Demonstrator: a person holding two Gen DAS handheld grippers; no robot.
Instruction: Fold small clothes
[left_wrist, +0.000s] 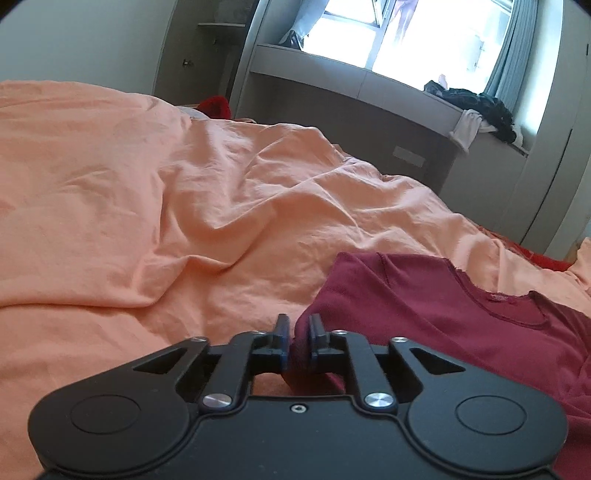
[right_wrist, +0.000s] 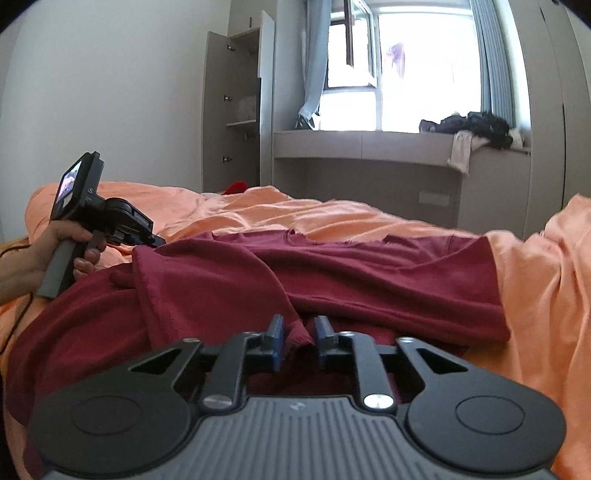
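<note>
- Dark red shirt (right_wrist: 332, 273) lies spread and rumpled on the bed, collar (left_wrist: 517, 310) with a small label facing up in the left wrist view; one side is folded over the body, leaving a thick ridge across the middle.
- Left gripper (left_wrist: 297, 332): fingers pressed onto a bunched edge of the shirt, cloth pinched between the blue pads (left_wrist: 282, 334).
- Right gripper (right_wrist: 297, 332): fingers narrow, a tip of red fabric sits between them; the right pad looks slightly off the cloth, so a firm pinch can't be confirmed.
- In the right wrist view the left gripper shows at far left (right_wrist: 157, 240), held in a hand (right_wrist: 55, 254); its fingertips meet the shirt edge, detail too small to read.
- Orange duvet (left_wrist: 166, 184) covers the bed, heavily wrinkled, heaped high at left.
- Red item (left_wrist: 216, 107) behind the duvet, mostly hidden, can't identify.
- Room: grey window ledge (right_wrist: 369, 142) beyond the bed, bright blown-out window (right_wrist: 424, 74), grey-blue curtains (right_wrist: 493, 55).
- Pile of dark clothes (right_wrist: 476, 127) on the ledge, a pale cloth hanging over its edge.
- Tall cabinet (right_wrist: 232, 110) with its door open; shelves inside, contents too washed out to read.
</note>
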